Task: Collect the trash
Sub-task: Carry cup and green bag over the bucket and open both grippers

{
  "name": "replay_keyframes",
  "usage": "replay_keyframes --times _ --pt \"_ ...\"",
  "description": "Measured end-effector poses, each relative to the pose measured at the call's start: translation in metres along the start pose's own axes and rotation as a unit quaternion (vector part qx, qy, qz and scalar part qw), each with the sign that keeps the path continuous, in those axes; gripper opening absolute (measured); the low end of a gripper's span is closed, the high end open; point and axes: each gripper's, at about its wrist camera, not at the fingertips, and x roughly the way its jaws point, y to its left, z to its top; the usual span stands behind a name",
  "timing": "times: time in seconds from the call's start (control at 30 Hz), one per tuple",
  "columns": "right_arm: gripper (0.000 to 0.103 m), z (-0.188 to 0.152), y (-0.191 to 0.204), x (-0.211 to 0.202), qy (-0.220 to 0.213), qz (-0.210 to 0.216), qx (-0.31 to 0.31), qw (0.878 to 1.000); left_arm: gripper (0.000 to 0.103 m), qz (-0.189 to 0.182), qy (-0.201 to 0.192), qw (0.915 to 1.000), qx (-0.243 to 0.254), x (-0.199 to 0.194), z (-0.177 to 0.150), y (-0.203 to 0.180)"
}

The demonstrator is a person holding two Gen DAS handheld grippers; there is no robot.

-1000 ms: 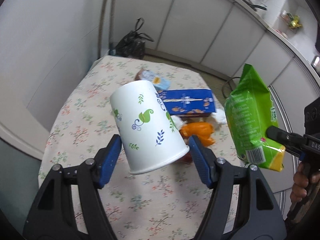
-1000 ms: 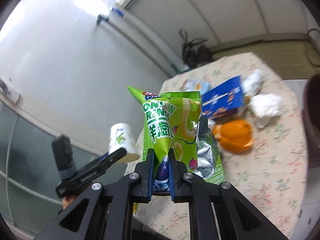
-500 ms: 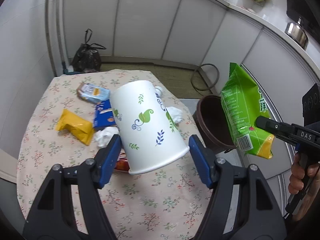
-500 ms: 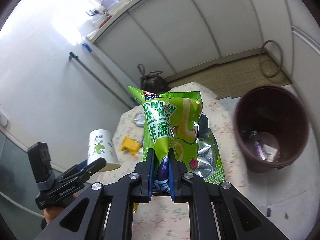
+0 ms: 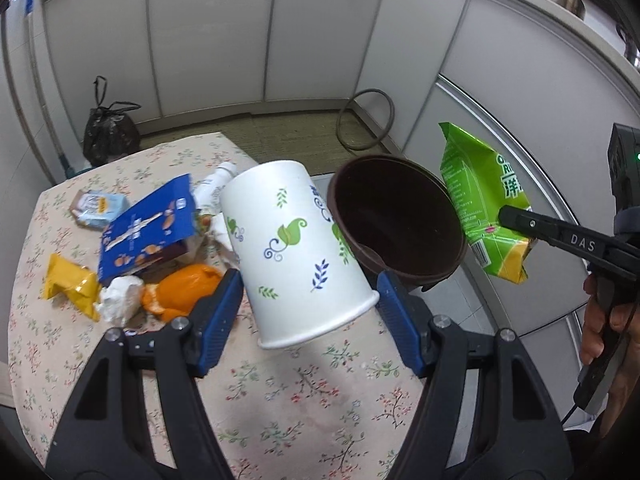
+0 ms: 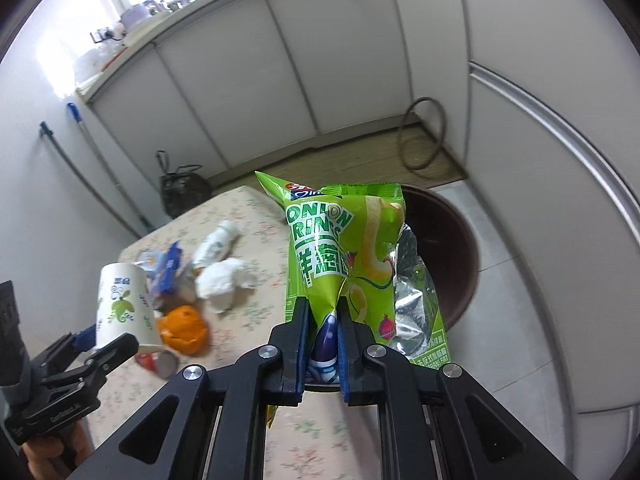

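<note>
My left gripper (image 5: 310,312) is shut on a white paper cup (image 5: 296,252) with green and blue leaf prints, held tilted above the floral table (image 5: 280,400). My right gripper (image 6: 322,344) is shut on a green onion-rings snack bag (image 6: 348,264), held up beside a brown trash bin (image 5: 400,220). The bin (image 6: 456,248) stands on the floor off the table's right edge, partly hidden behind the bag. The bag (image 5: 484,200) and right gripper also show at the right of the left wrist view. The cup (image 6: 122,304) shows at the left of the right wrist view.
On the table lie a blue snack box (image 5: 148,232), a yellow wrapper (image 5: 72,288), orange peel (image 5: 180,288), crumpled tissue (image 6: 224,284), a small white bottle (image 6: 216,248) and a pale blue packet (image 5: 96,208). A black bag (image 5: 110,132) sits on the floor by the cabinets.
Both grippers have swung right with their loads. The brown bin now sits close behind the cup and the snack bag, and the table litter has shifted to the left of view.
</note>
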Motion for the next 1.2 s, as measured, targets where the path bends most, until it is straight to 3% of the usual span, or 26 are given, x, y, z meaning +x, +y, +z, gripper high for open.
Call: replay_keyframes --times 0.4,0.67,0.77,0.83,0.9,1.07,1.2 --pt "0.013 0.008 -0.043 0.039 0.011 -0.004 0.042 0.999 0.070 -0.044 0.022 0.9974 0.051 0.055 0.033 -0.067" --pt "0.015 0.009 -0.075 0.061 0.018 0.011 0.090 0.996 0.070 -0.043 0.058 0.9938 0.085 0.108 0.047 -0.106" --pt "0.020 0.009 -0.086 0.063 0.011 0.007 0.111 0.994 0.071 -0.043 0.074 0.9927 0.085 0.127 0.050 -0.114" --pt "0.043 0.010 -0.095 0.059 0.011 0.012 0.138 0.990 0.071 -0.035 0.081 0.9923 0.087 0.137 0.051 -0.117" --pt "0.054 0.012 -0.105 0.051 -0.004 0.024 0.161 0.987 0.071 -0.032 0.086 0.9917 0.089 0.145 0.053 -0.120" --pt "0.060 0.014 -0.120 0.036 -0.027 0.015 0.179 0.983 0.072 -0.029 0.086 0.9914 0.094 0.159 0.053 -0.127" --pt "0.063 0.014 -0.122 0.031 -0.027 -0.002 0.170 0.985 0.075 -0.005 0.071 0.9913 0.110 0.161 0.050 -0.132"
